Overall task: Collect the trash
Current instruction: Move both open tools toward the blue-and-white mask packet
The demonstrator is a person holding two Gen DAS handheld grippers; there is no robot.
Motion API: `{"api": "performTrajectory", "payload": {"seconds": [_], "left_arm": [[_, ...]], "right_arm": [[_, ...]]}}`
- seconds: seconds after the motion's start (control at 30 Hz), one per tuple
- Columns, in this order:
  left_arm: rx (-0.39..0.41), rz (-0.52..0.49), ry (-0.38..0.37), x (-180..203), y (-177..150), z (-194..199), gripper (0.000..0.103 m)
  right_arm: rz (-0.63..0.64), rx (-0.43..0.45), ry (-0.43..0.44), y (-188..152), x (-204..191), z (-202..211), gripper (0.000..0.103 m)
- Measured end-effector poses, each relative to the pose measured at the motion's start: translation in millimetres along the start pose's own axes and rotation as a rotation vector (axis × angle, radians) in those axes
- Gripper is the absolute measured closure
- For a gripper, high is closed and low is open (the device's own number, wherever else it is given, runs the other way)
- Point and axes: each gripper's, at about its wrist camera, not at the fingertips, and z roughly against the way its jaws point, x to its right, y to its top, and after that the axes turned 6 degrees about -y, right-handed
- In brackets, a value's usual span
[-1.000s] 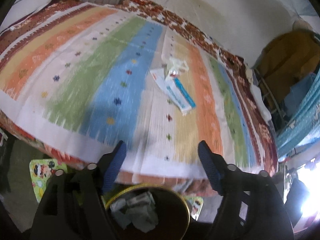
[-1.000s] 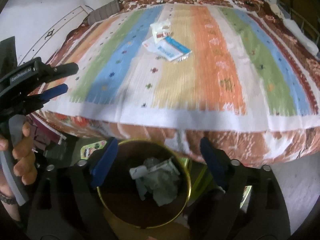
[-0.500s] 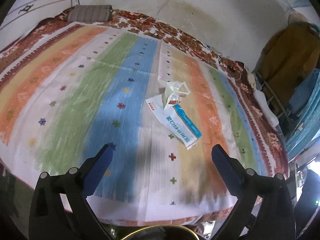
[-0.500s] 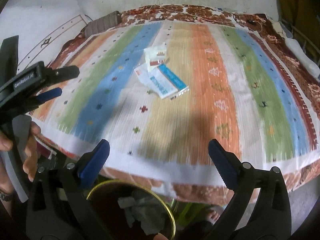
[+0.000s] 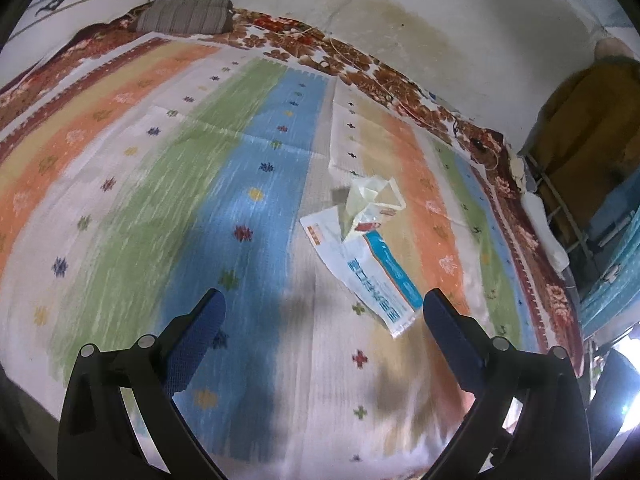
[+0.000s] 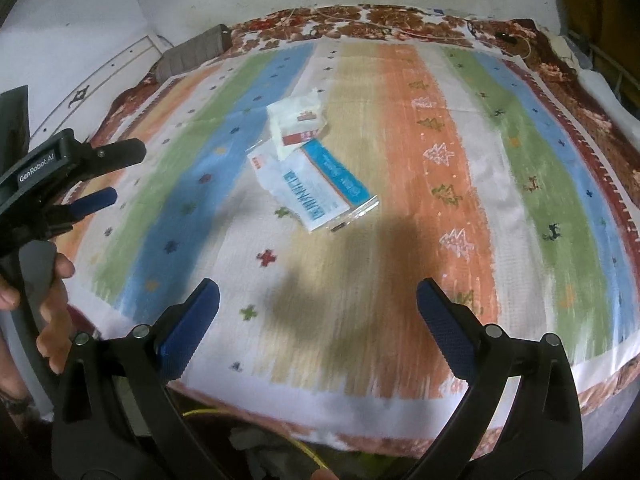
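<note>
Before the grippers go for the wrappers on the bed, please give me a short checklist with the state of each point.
1. Left gripper open and empty: ok.
2. Right gripper open and empty: ok.
3. Blue-and-white wrapper lies flat on the striped bedspread, nothing on its near end: ok.
4. Crumpled pale wrapper rests on the far end of the blue-and-white one, so the two overlap: not ok for a single pick.
5. Bin with yellow rim reachable below the bed edge: cannot tell, only a sliver of rim shows.

Home bedroom, striped bedspread [image 5: 160, 200] on bed, pillow [image 5: 184, 21], stained wall [image 5: 440, 32]
</note>
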Motion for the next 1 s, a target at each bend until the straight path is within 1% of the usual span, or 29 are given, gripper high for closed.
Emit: {"api": "performTrajectory", "payload": {"seconds": [0.1, 0.23, 0.43, 0.53, 0.6, 0.67, 0.7, 0.77, 0.87, 1.0], "left_arm": [[-0.002, 0.014, -0.003, -2.6, 9.6, -10.3, 0.006], [-0.024, 0.06, -0.038, -4.9, 22.0, -26.3, 0.006], [-0.048, 0.031, -0.048, 2.9, 34.6, -46.7, 0.006], [-0.041, 0.028, -0.052, 3.3, 42.7, -55.1, 0.006], [-0.011, 0.03, -0.04, 3.0, 48.9, -59.6, 0.007], [0.004, 0.048, -0.038, 1.0, 53.4, -64.9, 0.007], [0.009, 0.069, -0.052, -1.0, 56.0, -69.2, 0.007], [0.002, 0.093, -0.077, -4.1, 59.5, -76.8, 0.007], [-0.007, 0.11, -0.079, -7.3, 61.1, -89.9, 0.007], [-0.021, 0.077, -0.076, -5.8, 61.0, -103.9, 0.007]], "right_arm": [[-0.017, -0.005, 0.011, 5.2, 1.7, -10.2, 0.009], [-0.033, -0.003, 0.018, 14.3, 3.7, -26.6, 0.009], [-0.069, -0.033, 0.024, 26.2, 7.3, -55.6, 0.009], [-0.089, -0.037, 0.029, 33.2, 10.9, -65.6, 0.009], [-0.117, -0.04, 0.033, 37.9, 15.3, -70.9, 0.009], [-0.131, -0.049, 0.042, 40.2, 17.8, -76.5, 0.009], [-0.132, -0.056, 0.046, 40.5, 18.6, -79.1, 0.009], [-0.13, -0.077, 0.059, 40.6, 19.4, -88.6, 0.012], [-0.137, -0.091, 0.072, 42.6, 20.4, -97.7, 0.013], [-0.159, -0.097, 0.072, 46.7, 21.7, -109.5, 0.016]]}}
